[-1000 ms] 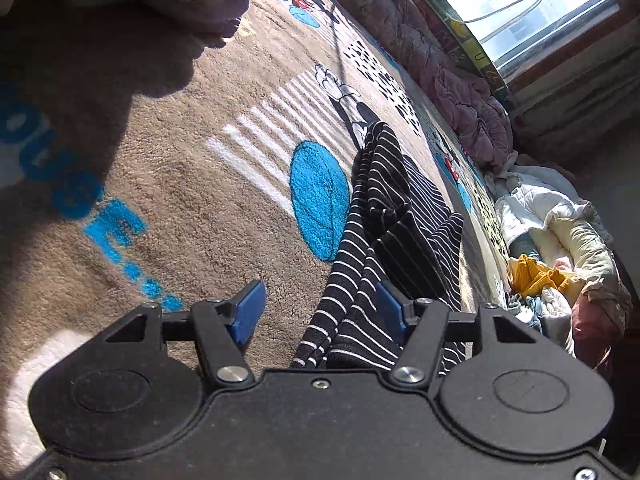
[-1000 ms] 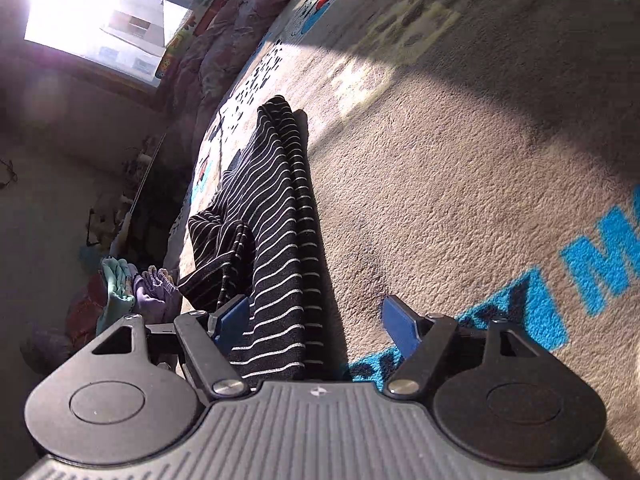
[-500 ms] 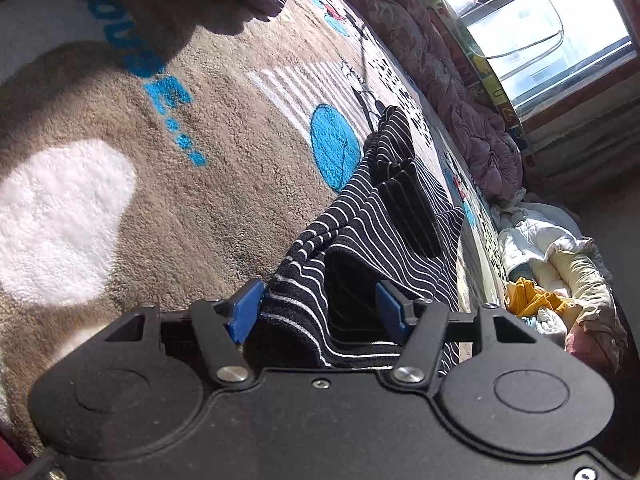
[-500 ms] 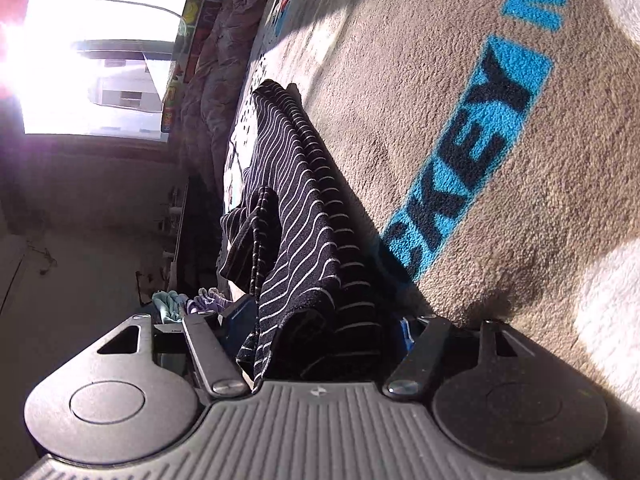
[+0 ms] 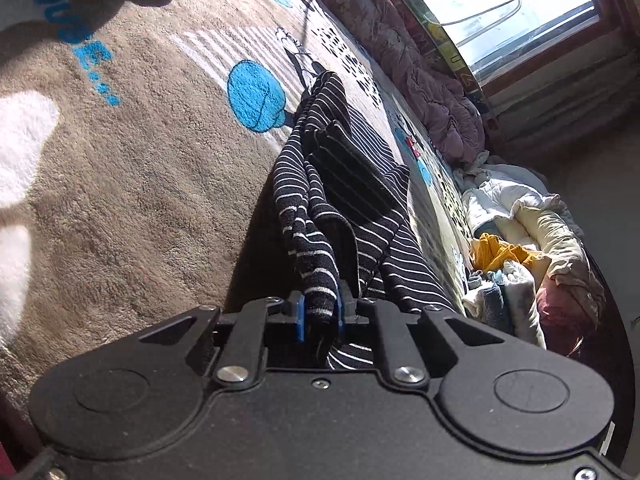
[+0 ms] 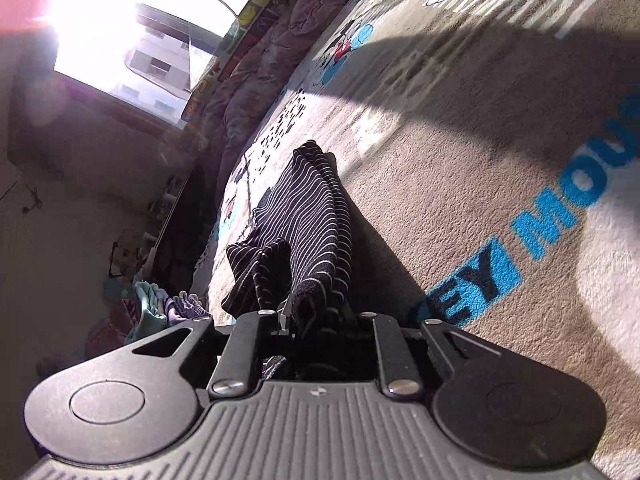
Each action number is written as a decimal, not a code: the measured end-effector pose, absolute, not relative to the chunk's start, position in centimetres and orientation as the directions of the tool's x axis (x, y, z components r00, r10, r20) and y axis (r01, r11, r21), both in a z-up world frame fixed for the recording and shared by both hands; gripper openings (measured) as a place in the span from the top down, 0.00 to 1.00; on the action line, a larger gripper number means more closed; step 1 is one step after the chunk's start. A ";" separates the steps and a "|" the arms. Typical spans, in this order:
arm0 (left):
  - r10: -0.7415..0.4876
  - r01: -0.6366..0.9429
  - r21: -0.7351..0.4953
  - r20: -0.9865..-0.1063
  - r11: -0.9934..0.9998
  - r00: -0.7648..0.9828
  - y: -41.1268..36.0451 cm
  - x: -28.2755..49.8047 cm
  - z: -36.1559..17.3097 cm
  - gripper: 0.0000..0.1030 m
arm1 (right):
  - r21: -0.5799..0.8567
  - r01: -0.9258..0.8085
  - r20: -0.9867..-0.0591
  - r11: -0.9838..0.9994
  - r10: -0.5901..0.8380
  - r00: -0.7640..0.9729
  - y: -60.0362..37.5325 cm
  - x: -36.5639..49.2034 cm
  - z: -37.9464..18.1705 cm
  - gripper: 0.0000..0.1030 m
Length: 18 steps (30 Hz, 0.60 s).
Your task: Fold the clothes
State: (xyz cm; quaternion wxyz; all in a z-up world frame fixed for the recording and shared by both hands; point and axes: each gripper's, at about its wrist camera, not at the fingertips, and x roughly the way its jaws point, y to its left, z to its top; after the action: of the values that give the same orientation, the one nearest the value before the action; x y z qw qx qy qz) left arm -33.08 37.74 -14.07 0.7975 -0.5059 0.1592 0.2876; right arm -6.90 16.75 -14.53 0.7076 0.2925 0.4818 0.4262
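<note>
A black garment with thin white stripes (image 5: 344, 184) lies stretched along a brown printed blanket (image 5: 132, 184). My left gripper (image 5: 319, 314) is shut on the garment's near edge, a bunch of striped cloth pinched between its blue pads (image 5: 300, 316). In the right wrist view the same striped garment (image 6: 312, 224) runs away from me, lifted into a ridge. My right gripper (image 6: 316, 322) is shut on its other near corner, with the cloth bunched between the fingers and hiding the pads.
The blanket (image 6: 460, 152) carries blue letters and cartoon prints. A purple quilt (image 5: 424, 68) lies along the window (image 5: 500, 12). A heap of mixed clothes (image 5: 516, 252) sits at the right, and more laundry (image 6: 160, 308) lies on the floor at the left.
Both grippers were open around the garment's edge a second ago; both have shut on it and raised it, so the cloth now stands up from the blanket.
</note>
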 end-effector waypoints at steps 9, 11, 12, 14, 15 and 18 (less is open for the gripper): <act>0.340 -0.696 -0.672 -0.612 0.251 0.714 36.1 -38.6 -15.5 0.90 | 0.797 -0.332 -0.508 0.505 0.857 0.085 13.6 -12.5 -17.6 0.81; 0.322 -0.699 -0.674 -0.624 0.237 0.711 36.2 -39.0 -15.7 0.89 | 0.795 -0.332 -0.512 0.508 0.855 0.083 13.1 -12.8 -17.6 0.78; 0.331 -0.710 -0.663 -0.632 0.239 0.701 36.1 -39.1 -15.5 0.88 | 0.794 -0.329 -0.512 0.511 0.854 0.091 12.8 -12.8 -17.5 0.73; 0.361 -0.736 -0.630 -0.645 0.248 0.673 35.8 -39.3 -14.8 0.71 | 0.790 -0.330 -0.503 0.516 0.854 0.131 11.9 -12.5 -16.8 0.69; 0.376 -0.749 -0.613 -0.652 0.252 0.659 35.7 -39.5 -14.5 0.66 | 0.786 -0.341 -0.494 0.516 0.855 0.156 11.5 -12.1 -16.2 0.63; 0.420 -0.786 -0.560 -0.667 0.262 0.615 35.3 -39.8 -13.5 0.58 | 0.764 -0.380 -0.472 0.522 0.853 0.222 10.2 -11.0 -14.9 0.50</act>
State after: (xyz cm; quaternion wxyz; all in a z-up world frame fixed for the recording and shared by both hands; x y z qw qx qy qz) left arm -39.80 35.35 -13.48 0.7695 -0.4642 0.1971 0.3919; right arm -11.03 10.23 -14.92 0.7389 0.2552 0.4636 0.4171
